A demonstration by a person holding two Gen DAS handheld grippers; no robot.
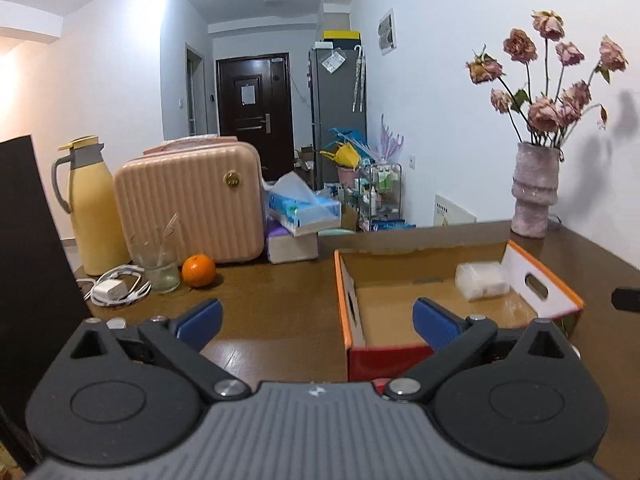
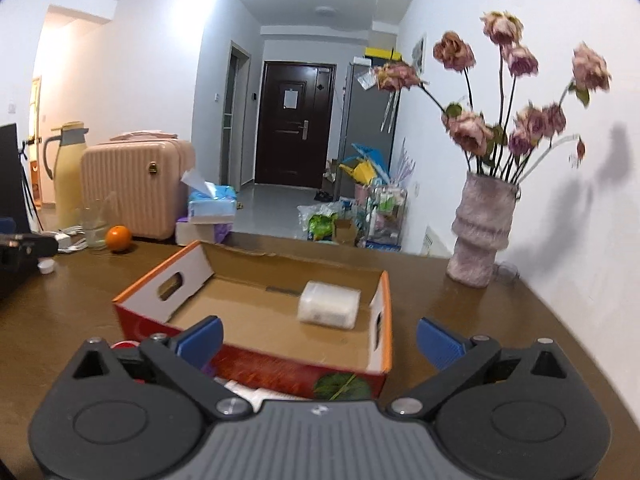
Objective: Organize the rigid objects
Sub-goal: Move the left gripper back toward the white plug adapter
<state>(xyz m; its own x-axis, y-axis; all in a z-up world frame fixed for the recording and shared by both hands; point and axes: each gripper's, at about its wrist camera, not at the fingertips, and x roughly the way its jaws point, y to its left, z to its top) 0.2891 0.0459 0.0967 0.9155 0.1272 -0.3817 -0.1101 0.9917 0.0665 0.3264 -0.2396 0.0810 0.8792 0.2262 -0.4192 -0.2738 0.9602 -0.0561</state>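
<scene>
An open cardboard box [image 1: 472,240] with an orange rim and red sides sits on the brown table; it also shows in the right wrist view [image 2: 256,258]. A translucent white plastic container [image 1: 482,280] lies on its side inside the box, also seen from the right wrist [image 2: 329,304]. My left gripper [image 1: 318,320] is open and empty, over the box's near left corner. My right gripper [image 2: 318,338] is open and empty, over the box's near side. Some small items [image 2: 248,390] lie partly hidden under the right gripper.
An orange [image 1: 199,270], a glass [image 1: 158,264], a white charger with cable [image 1: 112,288], a yellow jug [image 1: 94,208], a pink case [image 1: 192,204] and tissue packs [image 1: 300,212] stand at the table's far left. A vase of dried roses [image 1: 534,192] stands by the right wall. A white cap [image 2: 47,267] lies at left.
</scene>
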